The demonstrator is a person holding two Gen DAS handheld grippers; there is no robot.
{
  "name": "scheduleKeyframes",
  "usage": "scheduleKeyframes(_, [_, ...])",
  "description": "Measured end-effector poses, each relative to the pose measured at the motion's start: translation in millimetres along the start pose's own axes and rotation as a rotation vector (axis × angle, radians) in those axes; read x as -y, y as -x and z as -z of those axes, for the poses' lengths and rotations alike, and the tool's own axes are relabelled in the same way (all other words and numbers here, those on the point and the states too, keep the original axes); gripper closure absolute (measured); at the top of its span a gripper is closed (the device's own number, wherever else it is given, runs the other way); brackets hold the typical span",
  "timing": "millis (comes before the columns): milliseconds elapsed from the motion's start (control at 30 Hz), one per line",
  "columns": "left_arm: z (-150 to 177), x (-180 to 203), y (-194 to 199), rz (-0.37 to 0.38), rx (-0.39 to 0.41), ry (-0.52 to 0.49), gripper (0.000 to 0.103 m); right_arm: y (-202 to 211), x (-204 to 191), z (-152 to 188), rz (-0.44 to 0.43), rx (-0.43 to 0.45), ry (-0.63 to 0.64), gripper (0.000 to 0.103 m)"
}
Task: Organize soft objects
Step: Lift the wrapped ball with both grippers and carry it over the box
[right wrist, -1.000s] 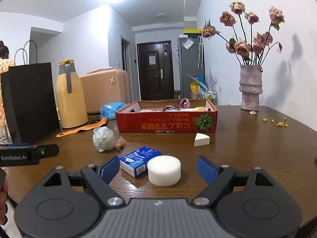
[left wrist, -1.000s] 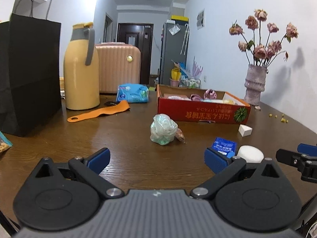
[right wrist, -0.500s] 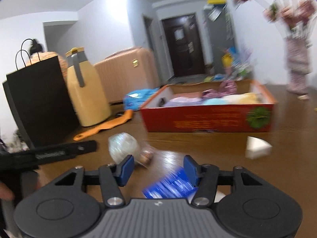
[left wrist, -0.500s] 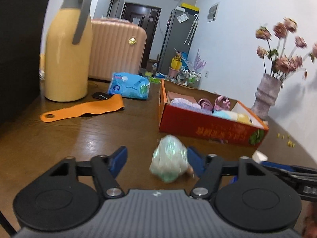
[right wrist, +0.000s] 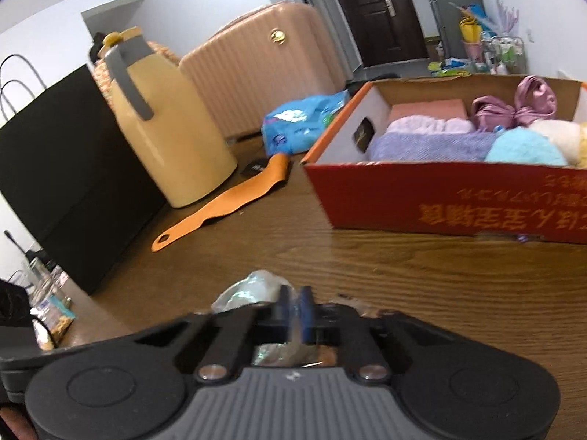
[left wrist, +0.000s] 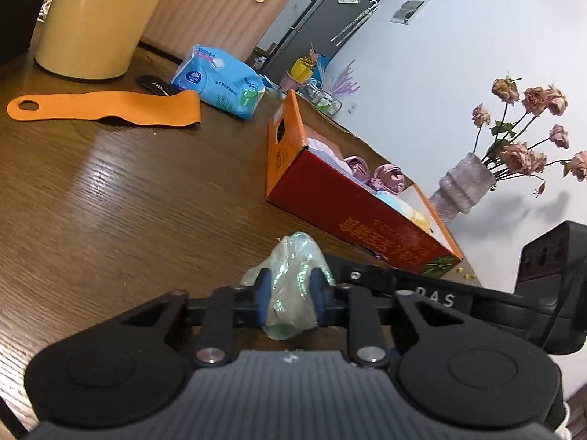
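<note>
The left gripper (left wrist: pixel 290 299) is closed on a crinkled green bag (left wrist: pixel 293 286) at lower centre of its frame, blue pads pressing in from both sides. The right gripper (right wrist: pixel 295 306) has its pads nearly together, pinching a thin edge of the same bag (right wrist: pixel 249 291), which bulges to the left of its fingers at lower centre. Beyond, a red box (right wrist: pixel 440 198) sits on the table (right wrist: pixel 422 282) at right of the right view, holding folded purple, pink and blue cloths (right wrist: pixel 433 146) and a mauve ribbon bundle (right wrist: pixel 513 106). The box is well apart from the bag.
</note>
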State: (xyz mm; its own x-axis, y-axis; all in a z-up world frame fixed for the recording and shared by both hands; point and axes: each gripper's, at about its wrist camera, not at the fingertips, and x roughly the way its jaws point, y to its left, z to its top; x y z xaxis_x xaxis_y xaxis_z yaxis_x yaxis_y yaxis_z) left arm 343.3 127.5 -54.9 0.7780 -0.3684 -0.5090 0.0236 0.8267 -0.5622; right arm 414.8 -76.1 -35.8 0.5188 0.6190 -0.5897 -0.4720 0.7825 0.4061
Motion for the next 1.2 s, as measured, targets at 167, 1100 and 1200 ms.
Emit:
scheduleKeyframes(167, [8.2, 14.0, 25.9, 0.014, 0.021, -0.027, 0.086, 25.8, -12.2, 9.3, -0.027, 0.048, -0.002, 0.101])
scheduleKeyframes(1100, [-13.6, 182.2, 13.3, 0.323, 0.004, -0.306, 0.086, 222.9, 58.7, 17.8, 0.038, 0.443, -0.105, 0.101])
scheduleKeyframes(1200, [-64.8, 195.8, -25.9, 0.318, 0.006, -0.335, 0.086, 202.1, 85.3, -41.4, 0.023, 0.439, -0.119, 0.101])
